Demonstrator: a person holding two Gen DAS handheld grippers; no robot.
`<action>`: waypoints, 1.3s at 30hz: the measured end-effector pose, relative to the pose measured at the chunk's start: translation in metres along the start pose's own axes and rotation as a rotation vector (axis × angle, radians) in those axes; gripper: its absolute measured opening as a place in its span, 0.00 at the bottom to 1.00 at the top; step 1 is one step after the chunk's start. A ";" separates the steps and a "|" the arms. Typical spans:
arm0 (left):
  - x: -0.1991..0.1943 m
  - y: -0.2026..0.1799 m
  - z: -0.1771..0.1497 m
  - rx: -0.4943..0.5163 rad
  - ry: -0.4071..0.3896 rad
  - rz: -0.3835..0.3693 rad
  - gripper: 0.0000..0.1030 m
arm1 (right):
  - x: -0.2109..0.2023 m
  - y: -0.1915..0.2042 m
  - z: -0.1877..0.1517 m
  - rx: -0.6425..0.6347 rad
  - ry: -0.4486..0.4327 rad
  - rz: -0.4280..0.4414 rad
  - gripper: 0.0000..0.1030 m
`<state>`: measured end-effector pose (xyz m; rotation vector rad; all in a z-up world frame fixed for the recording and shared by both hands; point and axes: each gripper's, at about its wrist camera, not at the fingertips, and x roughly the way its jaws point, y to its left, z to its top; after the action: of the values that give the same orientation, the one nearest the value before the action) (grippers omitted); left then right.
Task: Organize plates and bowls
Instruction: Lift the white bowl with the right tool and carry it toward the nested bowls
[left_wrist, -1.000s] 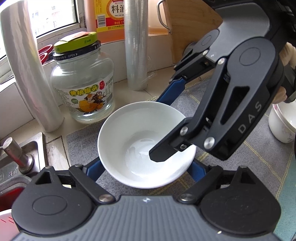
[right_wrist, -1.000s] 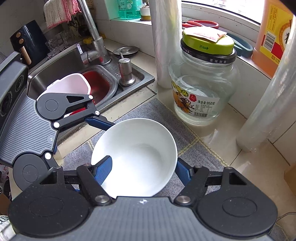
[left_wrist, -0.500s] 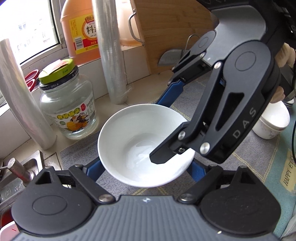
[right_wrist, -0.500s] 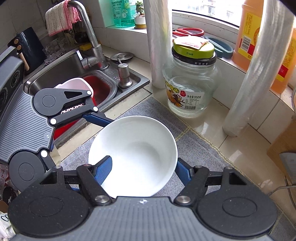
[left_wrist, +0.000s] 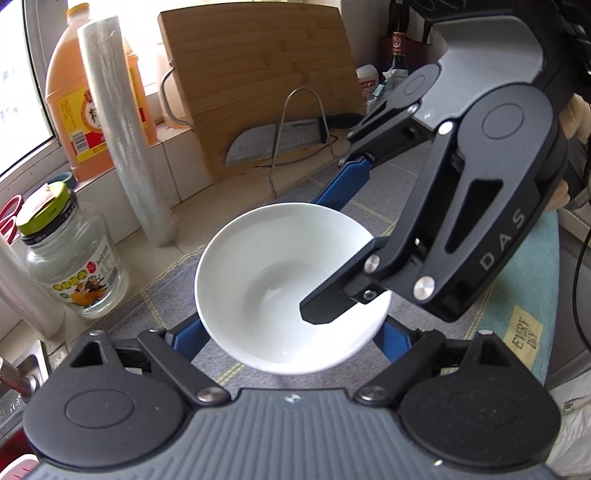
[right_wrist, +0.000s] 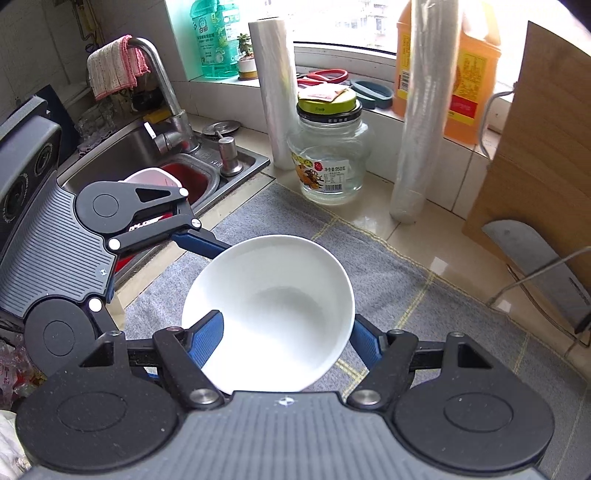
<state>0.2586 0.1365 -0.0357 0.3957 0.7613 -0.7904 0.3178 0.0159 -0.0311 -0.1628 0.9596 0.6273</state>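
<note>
White bowl (left_wrist: 273, 280) sat at centre frame, lifted above the grey mat (left_wrist: 413, 206). Left gripper (left_wrist: 291, 338) clasped it from outside, blue fingers (left_wrist: 188, 338) against opposite walls. Right gripper (right_wrist: 286, 338) pinched the rim, one finger (right_wrist: 207, 334) inside, one outside. Glass jar (left_wrist: 74, 266) stood at left; cutting board (left_wrist: 258, 85) leaned at upper centre.

Bright daylight thru the window (right_wrist: 343, 33), blown out to white w/ no detail. Glare patches on the wet counter tiles (right_wrist: 436, 264) and a soft sheen inside the white bowl (left_wrist: 280, 291). Strong fisheye bend at edges in both views. Slight motion blur on the glass jar (right_wrist: 328, 162); shadows soft.
</note>
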 end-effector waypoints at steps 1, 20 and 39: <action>0.001 -0.006 0.004 0.005 -0.003 -0.006 0.89 | -0.007 -0.003 -0.005 0.010 -0.004 -0.007 0.77; 0.033 -0.107 0.073 0.097 0.019 -0.173 0.90 | -0.109 -0.054 -0.091 0.137 -0.026 -0.170 0.78; 0.073 -0.130 0.078 0.109 0.159 -0.218 0.89 | -0.102 -0.078 -0.126 0.222 0.024 -0.144 0.78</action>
<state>0.2303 -0.0294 -0.0431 0.4827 0.9230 -1.0162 0.2302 -0.1411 -0.0329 -0.0418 1.0238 0.3842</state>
